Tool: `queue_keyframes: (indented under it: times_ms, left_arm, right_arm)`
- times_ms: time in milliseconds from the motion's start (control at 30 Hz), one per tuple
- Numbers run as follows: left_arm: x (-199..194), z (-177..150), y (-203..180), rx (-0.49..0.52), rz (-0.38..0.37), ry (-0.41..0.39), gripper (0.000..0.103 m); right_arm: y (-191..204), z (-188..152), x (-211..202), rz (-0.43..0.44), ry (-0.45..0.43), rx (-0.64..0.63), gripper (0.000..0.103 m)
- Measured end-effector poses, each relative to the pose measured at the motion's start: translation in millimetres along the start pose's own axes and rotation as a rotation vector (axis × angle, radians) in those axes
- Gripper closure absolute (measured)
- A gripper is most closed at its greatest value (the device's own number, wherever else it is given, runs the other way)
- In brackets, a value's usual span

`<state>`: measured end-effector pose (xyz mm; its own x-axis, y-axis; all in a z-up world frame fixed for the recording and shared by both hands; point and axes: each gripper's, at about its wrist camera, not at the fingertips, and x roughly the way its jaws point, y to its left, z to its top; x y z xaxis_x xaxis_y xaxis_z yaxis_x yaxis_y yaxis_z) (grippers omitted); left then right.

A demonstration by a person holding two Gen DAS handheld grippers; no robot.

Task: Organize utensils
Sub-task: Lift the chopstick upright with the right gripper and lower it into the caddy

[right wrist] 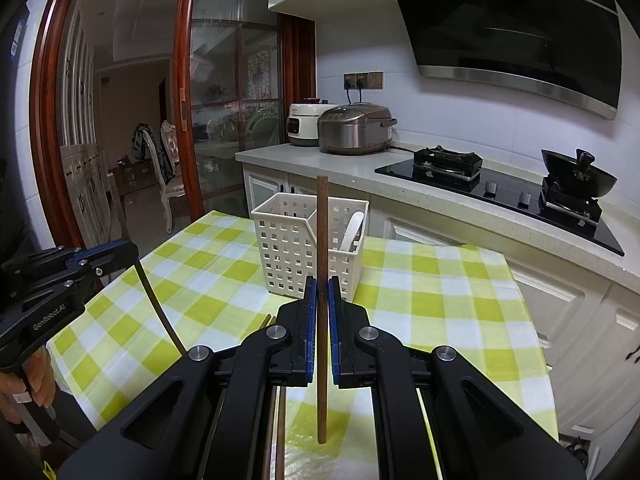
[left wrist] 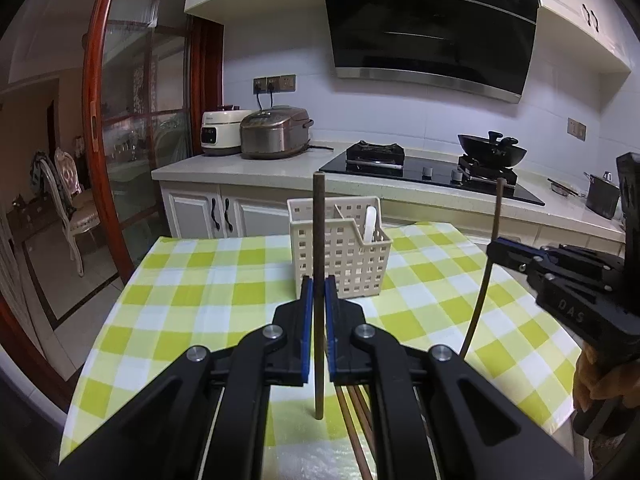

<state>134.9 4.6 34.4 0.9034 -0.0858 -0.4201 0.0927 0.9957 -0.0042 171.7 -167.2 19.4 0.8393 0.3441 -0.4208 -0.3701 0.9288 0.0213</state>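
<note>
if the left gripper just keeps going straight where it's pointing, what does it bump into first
Probably the white slotted basket. It stands on the checked tablecloth straight ahead of the left gripper, which is shut on an upright chopstick. Depth is uncertain.

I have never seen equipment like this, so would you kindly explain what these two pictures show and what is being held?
There is no robot here: a person holds a two-finger tool in each hand, each with a camera looking along its fingers. One picture is from the left gripper, the other from the right gripper. Each is shut on one upright brown chopstick. Each view also catches the other tool at its edge. Ahead, on the checked tablecloth, stands a white slotted basket with a white spoon inside. More chopsticks lie below.
</note>
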Motion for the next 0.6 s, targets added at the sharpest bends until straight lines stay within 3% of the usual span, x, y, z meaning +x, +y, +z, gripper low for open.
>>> queue_keyframes:
  times_ms: [300, 600]
  left_arm:
    - [14.5, 40.6, 3.7, 0.003, -0.021, -0.035, 0.097]
    - [33.3, 127.6, 11.3, 0.008, -0.038, -0.093, 0.097]
  right_arm:
    - [1.3, 36.2, 15.5, -0.002, -0.045, -0.032, 0.097]
    - [-11.7, 107.1, 46.6, 0.01, -0.086, -0.017, 0.097]
